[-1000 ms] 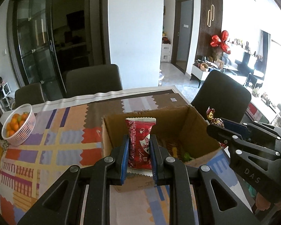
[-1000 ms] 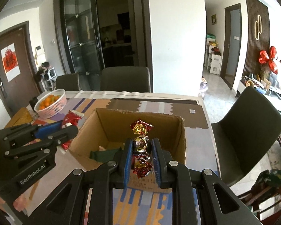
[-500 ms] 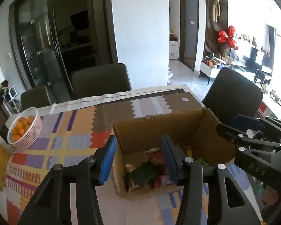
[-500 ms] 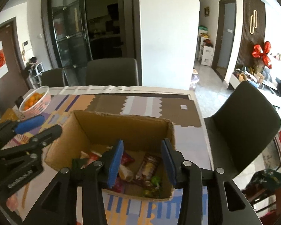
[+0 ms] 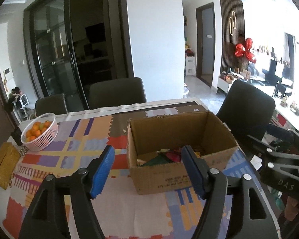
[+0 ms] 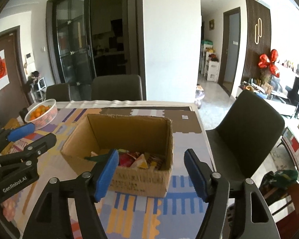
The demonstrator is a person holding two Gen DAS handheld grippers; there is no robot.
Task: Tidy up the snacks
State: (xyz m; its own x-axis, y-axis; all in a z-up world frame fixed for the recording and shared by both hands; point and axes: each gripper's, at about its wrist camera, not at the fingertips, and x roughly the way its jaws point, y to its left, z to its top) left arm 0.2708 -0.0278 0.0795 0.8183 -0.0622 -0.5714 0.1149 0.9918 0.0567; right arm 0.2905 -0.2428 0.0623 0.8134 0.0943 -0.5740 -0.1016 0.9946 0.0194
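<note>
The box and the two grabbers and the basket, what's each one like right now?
cardboard box: top open, upright on the table, snack packets inside.
left gripper: open, jaws just been opening, nothing between them.
right gripper: open, jaws just been opening, nothing between them.
white basket: upright, holding oranges.
glass doors: shut.

Basket (image 5: pixel 40 135): white, full of oranges, on the far left of the tablecloth.
Tablecloth (image 5: pixel 73 151): bright patchwork colours.
Chairs (image 5: pixel 117 91): dark, pushed in around the table.
Red bow (image 6: pixel 269 63): beside the slatted wall.
</note>
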